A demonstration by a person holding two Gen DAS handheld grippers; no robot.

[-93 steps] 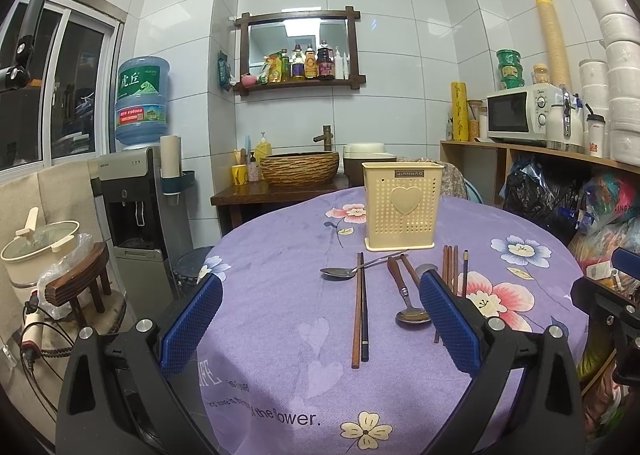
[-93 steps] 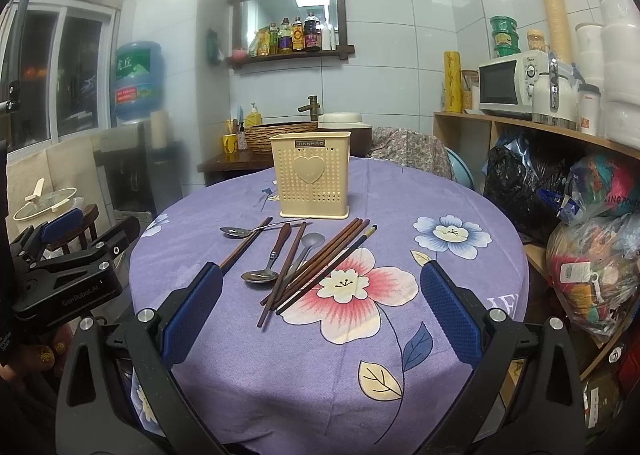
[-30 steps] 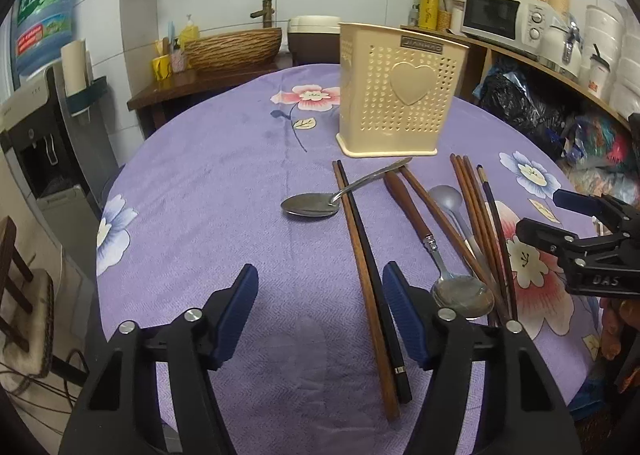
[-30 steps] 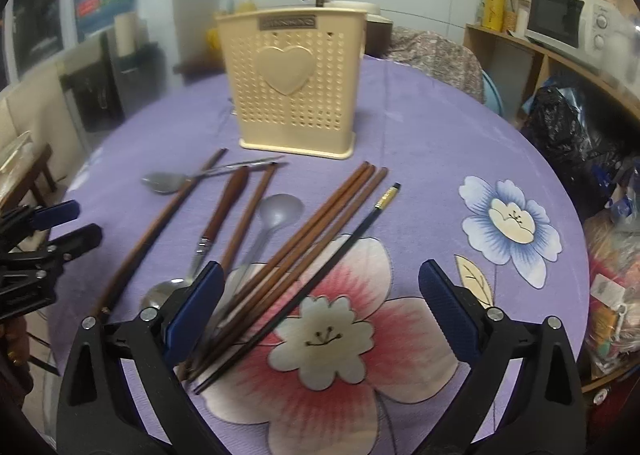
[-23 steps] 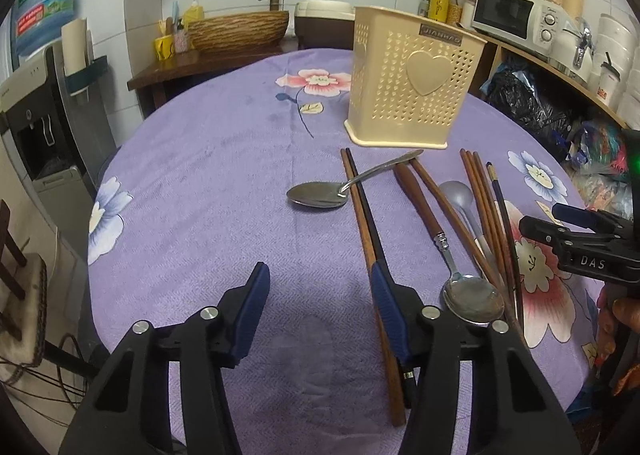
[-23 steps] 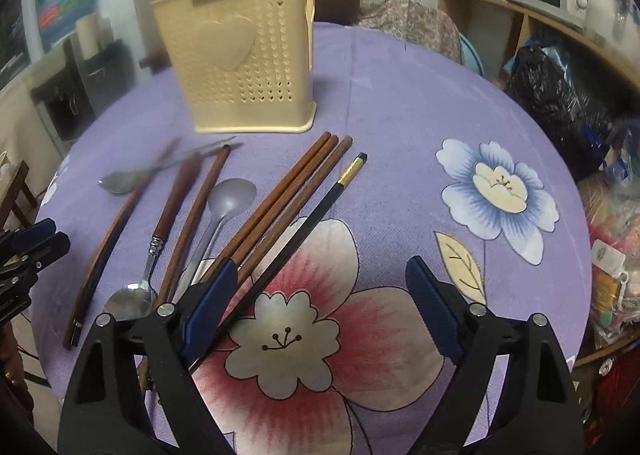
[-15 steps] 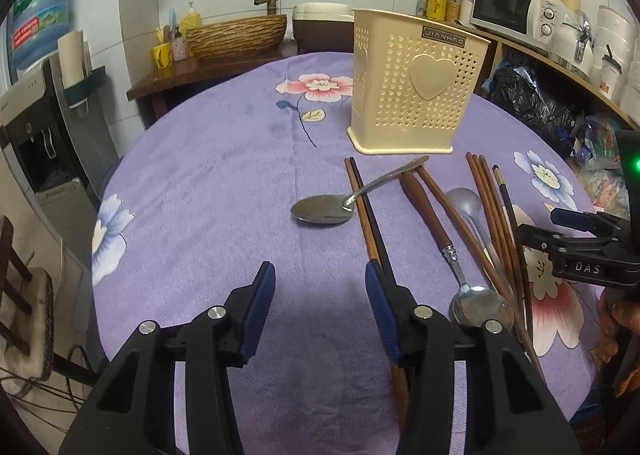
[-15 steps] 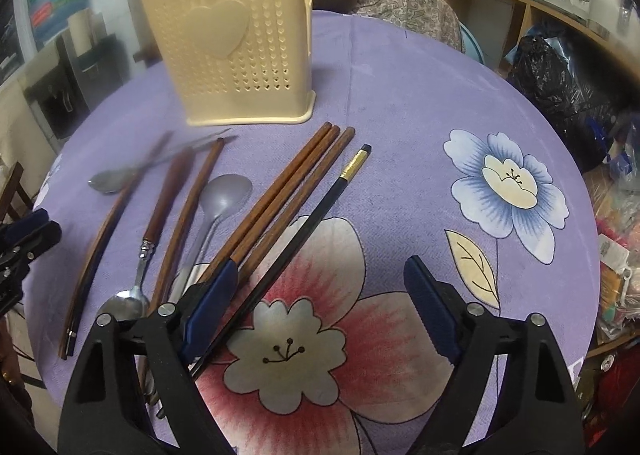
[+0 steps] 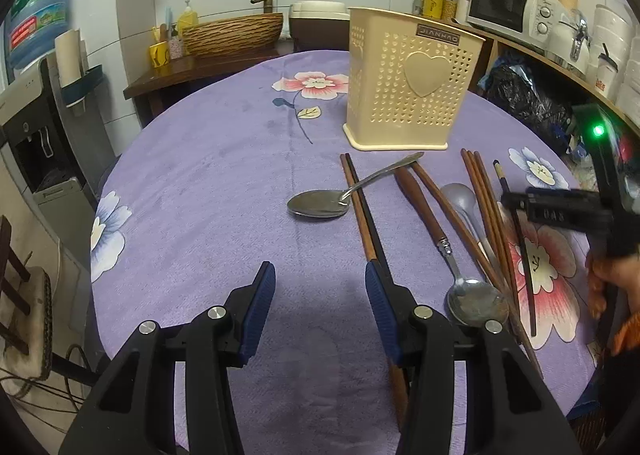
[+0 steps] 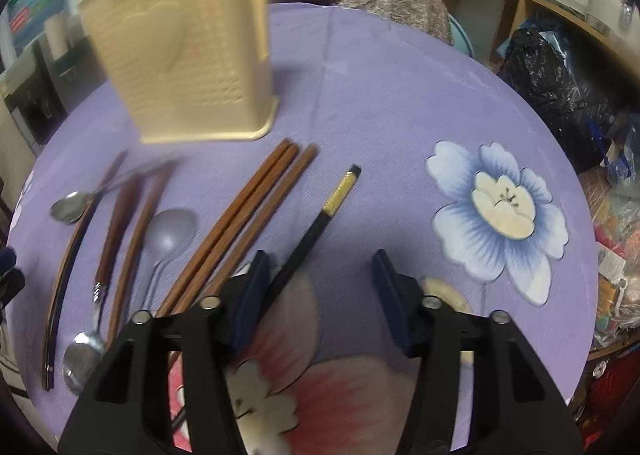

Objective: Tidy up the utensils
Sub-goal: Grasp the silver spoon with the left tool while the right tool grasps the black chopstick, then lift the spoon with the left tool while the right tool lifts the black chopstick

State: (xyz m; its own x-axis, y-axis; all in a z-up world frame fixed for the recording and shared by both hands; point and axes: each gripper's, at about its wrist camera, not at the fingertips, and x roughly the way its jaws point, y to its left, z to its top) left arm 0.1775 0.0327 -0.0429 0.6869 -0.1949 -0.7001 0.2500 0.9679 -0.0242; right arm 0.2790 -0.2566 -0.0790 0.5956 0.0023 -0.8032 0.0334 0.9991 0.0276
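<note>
Right tool [image 10: 318, 275] lowered toward black chopstick [image 10: 316, 229], jaws closing yet apart, left tool [image 9: 318, 295] apart, empty

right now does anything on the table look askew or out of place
Yes: the all-metal spoon lies crosswise, its handle resting over the pair of chopsticks, one brown and one black, while the other utensils run roughly parallel. The cream perforated holder stands upright; no utensil shows above its rim.

Ahead of you the utensil holder [image 9: 412, 83] stands upright on the table [image 9: 208, 183]. Before it the utensils lie in a row — a spoon [image 9: 320, 202] leftmost, its handle crossing a chopstick pair [image 9: 362, 211], then another spoon [image 9: 448, 251], then three chopsticks [image 10: 240, 223] side by side — and a single chopstick [image 10: 316, 227] lies rightmost.
</note>
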